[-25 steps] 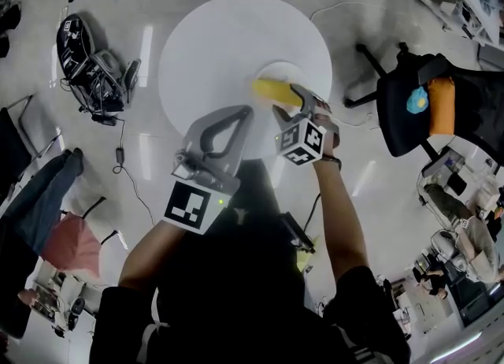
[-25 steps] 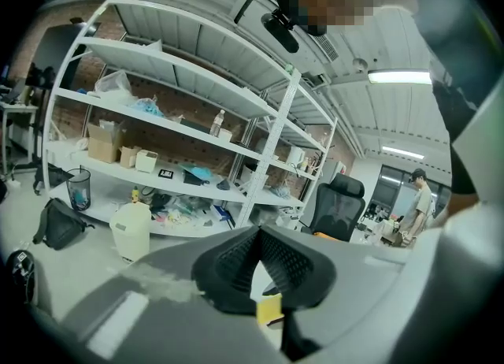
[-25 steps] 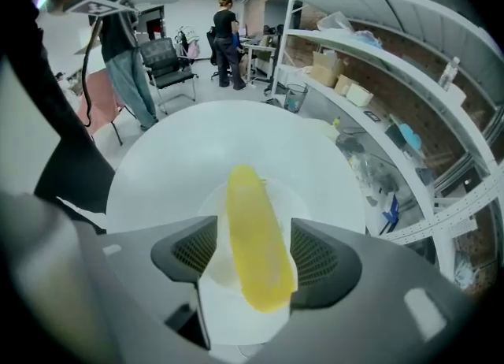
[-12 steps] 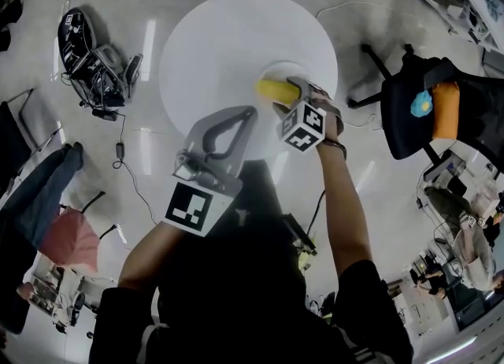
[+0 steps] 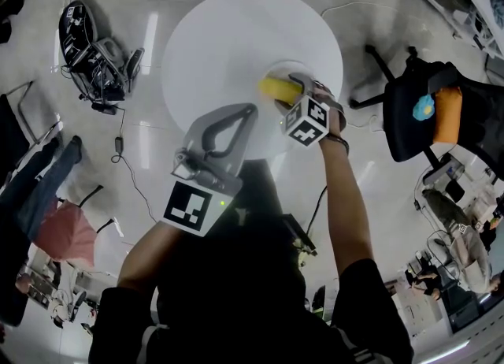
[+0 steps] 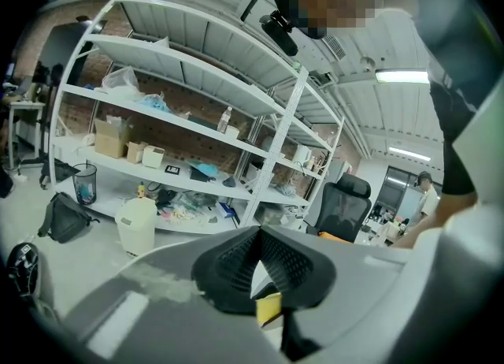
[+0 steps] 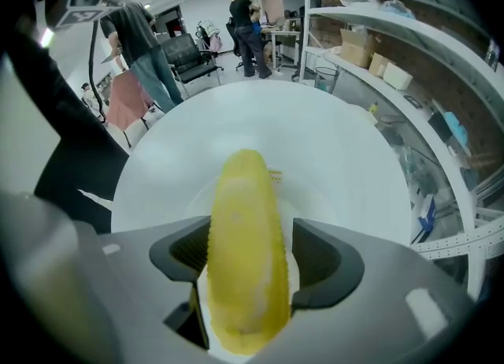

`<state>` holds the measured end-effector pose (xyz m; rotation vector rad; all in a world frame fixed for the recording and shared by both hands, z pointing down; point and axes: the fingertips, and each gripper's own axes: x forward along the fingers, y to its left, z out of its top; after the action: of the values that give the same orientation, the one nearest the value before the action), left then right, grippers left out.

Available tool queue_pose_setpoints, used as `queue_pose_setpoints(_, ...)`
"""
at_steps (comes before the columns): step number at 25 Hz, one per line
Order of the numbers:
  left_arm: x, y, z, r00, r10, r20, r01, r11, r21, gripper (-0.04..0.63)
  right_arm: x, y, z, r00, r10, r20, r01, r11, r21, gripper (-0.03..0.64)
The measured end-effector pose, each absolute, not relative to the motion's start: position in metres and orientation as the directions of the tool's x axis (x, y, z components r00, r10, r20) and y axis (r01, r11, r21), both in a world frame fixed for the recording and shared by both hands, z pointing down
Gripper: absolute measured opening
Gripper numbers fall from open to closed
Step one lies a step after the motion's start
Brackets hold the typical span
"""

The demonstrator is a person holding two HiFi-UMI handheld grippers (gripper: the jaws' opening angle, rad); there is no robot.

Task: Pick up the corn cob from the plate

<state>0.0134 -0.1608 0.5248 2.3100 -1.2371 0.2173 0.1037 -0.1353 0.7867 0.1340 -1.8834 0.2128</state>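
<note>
Corn cob (image 5: 277, 87) lies on the plate (image 5: 288, 65), which sits toward the 4 o'clock edge of the round white tabletop (image 5: 228, 39) in the head view. The right gripper (image 5: 293, 96) comes in from 4 o'clock and straddles the cob's near end. In the right gripper view the cob (image 7: 244, 252) runs from 6 toward 12 o'clock, straight down the middle between the jaws. One pad looks to be against the cob's 9 o'clock flank. A thin sliver of white shows at the 3 o'clock flank, so the jaws appear apart around it and not yet clamped. Lining the jaws along the cob's length lets the pads meet its long, rounded sides, likely the steadiest hold on a shape that could roll.

The cob is pale yellow, smooth and glossy, tapered to a blunt far tip, with fine rows of kernels showing at its edge. It looks firm and probably slick.

The left gripper (image 5: 248, 112) hangs at 7 o'clock of the plate, jaw tips together and holding nothing, seemingly parked out of the way.
</note>
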Motion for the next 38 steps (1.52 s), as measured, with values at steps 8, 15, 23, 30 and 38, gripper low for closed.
queue_pose_setpoints(8, 0.012, -0.16, 0.525, 0.568, -0.739, 0.361, -0.817, -0.452, 0.359, 0.003, 0.105, -0.134, 0.786, -0.328, 0.002, 0.945, -0.197, 0.978, -0.071, 0.299)
queue_pose_setpoints(15, 0.011, -0.159, 0.524, 0.571, -0.739, 0.357, -0.815, -0.457, 0.357, 0.003, 0.105, -0.132, 0.786, -0.324, 0.0, 0.946, -0.2, 0.977, -0.068, 0.267)
queue_pose_setpoints(23, 0.005, -0.153, 0.521, 0.569, -0.741, 0.356, -0.816, -0.454, 0.358, 0.003, 0.107, -0.132, 0.786, -0.314, -0.025, 0.949, -0.253, 0.966, -0.058, 0.262)
queue_pose_setpoints(30, -0.009, -0.145, 0.518, 0.557, -0.748, 0.36, -0.823, -0.439, 0.361, 0.003, 0.105, -0.13, 0.782, -0.341, -0.051, 0.939, -0.346, 0.935, -0.075, 0.262)
queue_pose_setpoints(38, -0.013, -0.134, 0.509, 0.559, -0.758, 0.337, -0.821, -0.446, 0.358, 0.003, 0.098, -0.129, 0.766, -0.383, -0.108, 0.917, -0.451, 0.889, -0.084, 0.261)
